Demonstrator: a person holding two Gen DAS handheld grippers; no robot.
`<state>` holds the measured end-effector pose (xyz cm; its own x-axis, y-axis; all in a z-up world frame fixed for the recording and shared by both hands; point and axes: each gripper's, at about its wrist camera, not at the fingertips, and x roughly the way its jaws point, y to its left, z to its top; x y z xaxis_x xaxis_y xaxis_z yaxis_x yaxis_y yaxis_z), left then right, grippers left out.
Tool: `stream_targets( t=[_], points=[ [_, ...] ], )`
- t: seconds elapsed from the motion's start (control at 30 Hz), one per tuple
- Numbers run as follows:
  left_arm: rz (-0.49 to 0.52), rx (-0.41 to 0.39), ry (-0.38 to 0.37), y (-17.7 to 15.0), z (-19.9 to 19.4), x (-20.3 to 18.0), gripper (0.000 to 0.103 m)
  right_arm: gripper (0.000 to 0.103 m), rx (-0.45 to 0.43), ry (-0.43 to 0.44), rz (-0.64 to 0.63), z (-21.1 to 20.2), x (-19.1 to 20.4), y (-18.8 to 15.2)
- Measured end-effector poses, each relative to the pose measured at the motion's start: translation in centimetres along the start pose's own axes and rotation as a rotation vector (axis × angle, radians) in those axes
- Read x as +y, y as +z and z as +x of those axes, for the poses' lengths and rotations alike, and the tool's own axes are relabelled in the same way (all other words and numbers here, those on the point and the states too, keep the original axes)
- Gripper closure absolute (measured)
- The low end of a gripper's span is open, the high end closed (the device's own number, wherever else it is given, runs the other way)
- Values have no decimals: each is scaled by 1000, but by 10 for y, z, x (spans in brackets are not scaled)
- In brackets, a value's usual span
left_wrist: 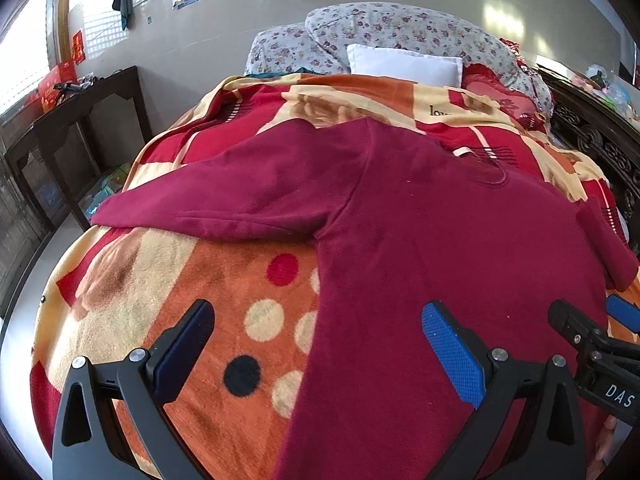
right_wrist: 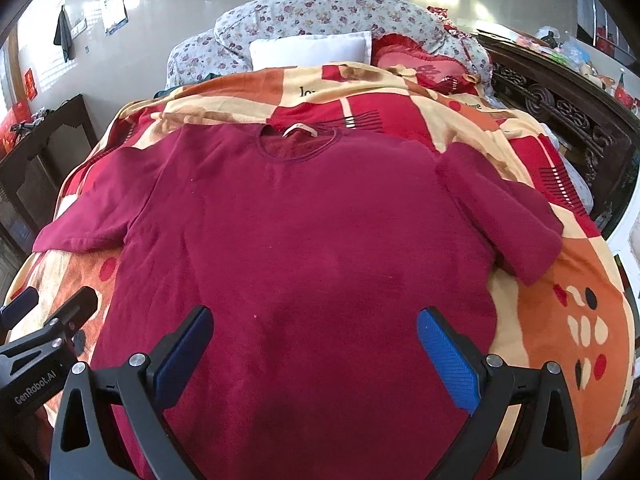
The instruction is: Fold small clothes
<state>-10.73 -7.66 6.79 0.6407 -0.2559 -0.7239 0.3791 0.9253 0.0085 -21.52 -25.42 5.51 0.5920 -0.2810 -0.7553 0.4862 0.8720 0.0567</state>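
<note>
A dark red short-sleeved T-shirt (right_wrist: 304,232) lies flat and spread out on the bed, neck away from me, both sleeves out to the sides. It also shows in the left wrist view (left_wrist: 440,240). My left gripper (left_wrist: 318,340) is open and empty, hovering over the shirt's left lower edge, one finger over the blanket. My right gripper (right_wrist: 314,340) is open and empty above the shirt's lower middle. Each gripper shows at the edge of the other's view: the right gripper (left_wrist: 588,320) and the left gripper (right_wrist: 52,304).
A patterned red, orange and cream blanket (right_wrist: 560,320) covers the bed. A white pillow (right_wrist: 312,50), a red cushion (right_wrist: 420,68) and a floral quilt (right_wrist: 320,16) lie at the head. A dark carved bed frame (right_wrist: 568,112) runs along the right. A dark wooden table (left_wrist: 76,128) stands left.
</note>
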Motion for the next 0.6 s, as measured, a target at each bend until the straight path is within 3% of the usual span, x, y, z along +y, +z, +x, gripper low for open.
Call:
stream_targets(
  t=[0.27, 0.47, 0.6],
  points=[
    [-57, 19, 50, 14, 15, 61, 0, 0, 15, 46, -10, 11, 15, 3],
    [-271, 27, 94, 34, 38, 161, 0, 0, 28, 87, -30, 18, 31, 6],
    [-482, 12, 119, 47, 59, 236, 0, 0, 39, 91, -59, 24, 42, 7]
  ],
)
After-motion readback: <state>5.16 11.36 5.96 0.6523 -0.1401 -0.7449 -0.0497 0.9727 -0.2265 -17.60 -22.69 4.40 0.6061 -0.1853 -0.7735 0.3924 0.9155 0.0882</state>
